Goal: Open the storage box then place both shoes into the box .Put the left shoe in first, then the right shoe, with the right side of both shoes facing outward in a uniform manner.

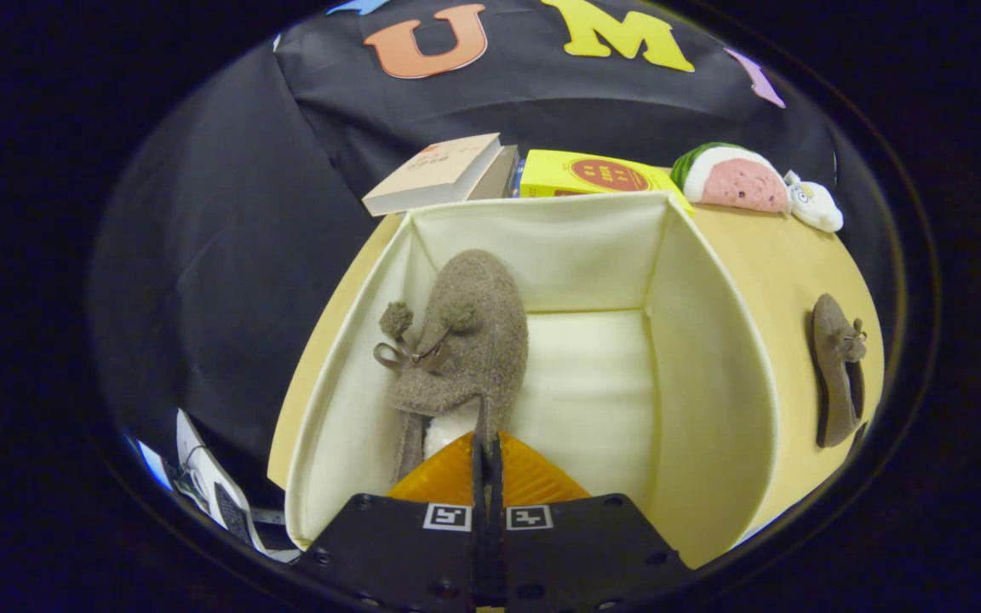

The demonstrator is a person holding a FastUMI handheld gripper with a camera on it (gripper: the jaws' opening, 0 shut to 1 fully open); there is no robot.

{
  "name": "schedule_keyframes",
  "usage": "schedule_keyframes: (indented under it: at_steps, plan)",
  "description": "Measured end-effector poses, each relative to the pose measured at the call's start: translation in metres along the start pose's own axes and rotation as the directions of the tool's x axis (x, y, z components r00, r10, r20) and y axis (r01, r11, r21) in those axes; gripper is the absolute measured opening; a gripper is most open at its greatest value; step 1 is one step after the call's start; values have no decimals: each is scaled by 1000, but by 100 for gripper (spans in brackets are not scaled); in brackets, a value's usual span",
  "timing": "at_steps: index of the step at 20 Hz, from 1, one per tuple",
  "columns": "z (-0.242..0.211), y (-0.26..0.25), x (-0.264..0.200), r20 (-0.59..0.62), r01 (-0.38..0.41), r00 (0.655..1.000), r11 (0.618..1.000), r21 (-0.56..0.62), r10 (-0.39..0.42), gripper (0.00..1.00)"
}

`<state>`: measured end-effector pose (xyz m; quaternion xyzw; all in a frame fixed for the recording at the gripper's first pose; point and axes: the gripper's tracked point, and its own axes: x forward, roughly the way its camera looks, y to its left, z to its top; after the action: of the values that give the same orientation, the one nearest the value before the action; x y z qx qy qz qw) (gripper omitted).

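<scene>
**First shoe inside the box, fingers pinched on its heel**

I see the gripper (487, 451) over the near rim of the storage box (712, 375). Its orange fingers (533, 477) are drawn together with only a thin strip of the shoe's heel collar between them, both pressing on it. The brown felt shoe (465, 340) sits inside the box, toe toward the far wall, hugging the box's left wall; its pompom and bow face that wall. To the shoe's right the box floor lies open up to the right wall. The second shoe (835, 370) lies on the yellow table (771, 264) outside the box's right wall, well apart from it. Behind the box's far wall I note books (439, 174), a yellow carton (593, 176) and a plush toy (733, 179).
</scene>
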<state>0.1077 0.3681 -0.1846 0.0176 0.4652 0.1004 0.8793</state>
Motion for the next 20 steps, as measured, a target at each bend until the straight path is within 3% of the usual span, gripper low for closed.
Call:
schedule_keyframes:
  at_steps: [4, 6, 10, 13, 17, 20]
  plan:
    - [5, -6, -8, 19, -3, 1000, 1000, -19, 4, 1]
    - [11, -4, -19, 53, -31, 998, 999, -35, 33, 6]
    - [19, -12, -53, 112, -50, 992, 995, -90, 60, 77]
    - [27, -37, -84, 159, 13, 987, 997, -76, -1, 98]
    - [38, -71, -118, 217, 6, 976, 999, -40, 3, 96]
    - [40, -117, -131, 223, 69, 973, 997, -19, -63, 96]
